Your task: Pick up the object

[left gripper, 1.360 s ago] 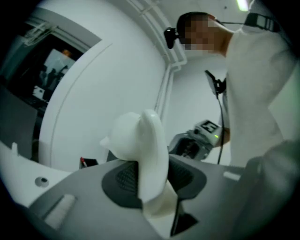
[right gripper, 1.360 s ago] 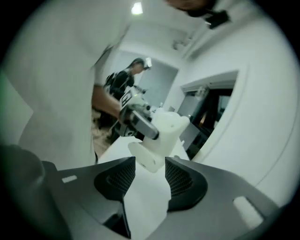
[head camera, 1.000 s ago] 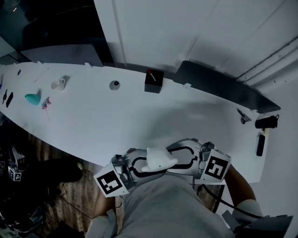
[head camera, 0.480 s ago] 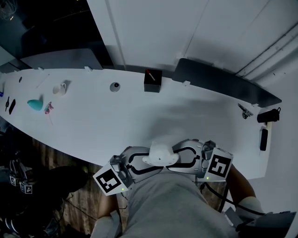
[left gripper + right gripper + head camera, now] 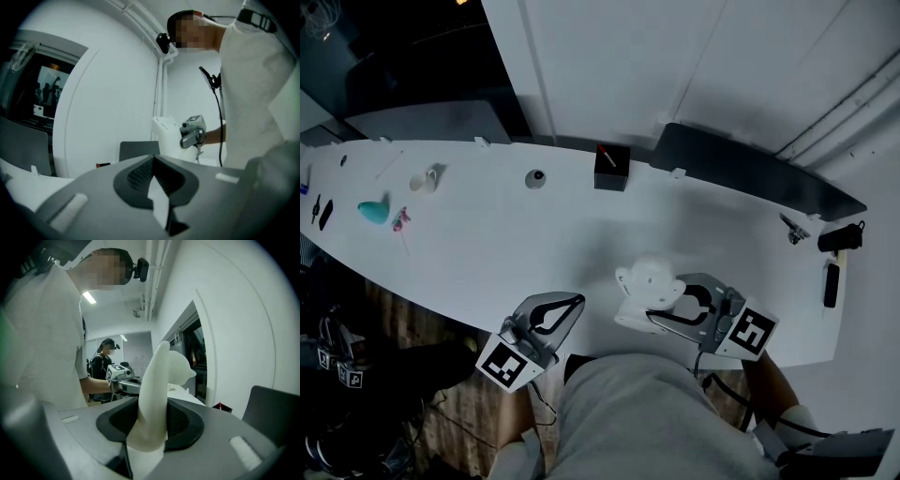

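The object is a white moulded figure (image 5: 646, 279) with a rounded head and a broad base. My right gripper (image 5: 636, 313) is clamped on its base above the front part of the white table (image 5: 487, 253), its jaws still closing. In the right gripper view the figure (image 5: 155, 390) stands upright between both pads. My left gripper (image 5: 573, 304) hangs apart from it at the table's front edge, shut and empty. In the left gripper view, the left gripper (image 5: 157, 190) has its jaws together, and the figure (image 5: 163, 137) shows beyond them.
A black box (image 5: 610, 168) and a small round item (image 5: 535, 178) sit at the back. A white cup (image 5: 423, 179) and a teal object (image 5: 371, 212) lie far left. Black tools (image 5: 836, 240) are at the right end. A dark panel (image 5: 750, 178) lines the back.
Both grippers were together on the white figure at the front edge. The left gripper has let go, shut and drawn away leftward. The right gripper has carried the figure up and to the right.
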{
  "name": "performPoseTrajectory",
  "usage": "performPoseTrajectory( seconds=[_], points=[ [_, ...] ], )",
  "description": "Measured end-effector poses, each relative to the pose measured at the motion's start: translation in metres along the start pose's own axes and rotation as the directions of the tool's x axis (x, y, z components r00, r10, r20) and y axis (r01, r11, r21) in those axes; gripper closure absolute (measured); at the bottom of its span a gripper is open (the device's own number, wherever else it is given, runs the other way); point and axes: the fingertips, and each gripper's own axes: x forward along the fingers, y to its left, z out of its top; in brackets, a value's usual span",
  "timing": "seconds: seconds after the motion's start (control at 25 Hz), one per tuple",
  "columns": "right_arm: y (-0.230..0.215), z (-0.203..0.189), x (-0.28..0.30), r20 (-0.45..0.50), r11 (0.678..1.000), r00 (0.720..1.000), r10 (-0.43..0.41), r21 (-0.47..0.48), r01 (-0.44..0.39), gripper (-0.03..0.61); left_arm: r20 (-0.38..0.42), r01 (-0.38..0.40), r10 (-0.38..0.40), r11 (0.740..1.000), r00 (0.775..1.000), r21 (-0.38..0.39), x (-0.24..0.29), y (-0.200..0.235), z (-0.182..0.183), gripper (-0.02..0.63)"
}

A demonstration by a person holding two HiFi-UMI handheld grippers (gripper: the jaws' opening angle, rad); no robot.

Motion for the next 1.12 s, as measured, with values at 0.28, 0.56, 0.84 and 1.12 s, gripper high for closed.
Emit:
performPoseTrajectory(
  seconds=[0.28, 0.56, 0.84, 1.12],
  points=[
    [-0.008, 0.004, 0.017, 0.043, 0.984, 0.983, -0.177, 0.017, 0.177, 0.419, -0.001, -0.229, 0.229, 0.973, 0.973, -0.041, 0.018, 0.005, -0.014, 0.612],
    [-0.012, -0.005, 0.038, -0.017, 0.943, 0.944, -0.330, 0.038, 0.331, 0.419, -0.024, -0.297, 0.296, 0.950, 0.955, -0.100, 0.006, 0.014, -0.026, 0.614],
    [-0.014, -0.008, 0.034, -0.049, 0.853, 0.852, -0.520, 0.004, 0.521, 0.420, -0.061, -0.348, 0.346, 0.937, 0.936, -0.031, 0.005, 0.024, -0.029, 0.613],
    [0.020, -0.012, 0.010, -0.053, 0.814, 0.813, -0.580, -0.090, 0.574, 0.420, -0.019, -0.431, 0.431, 0.902, 0.902, 0.037, -0.007, -0.003, -0.018, 0.612]
  ],
)
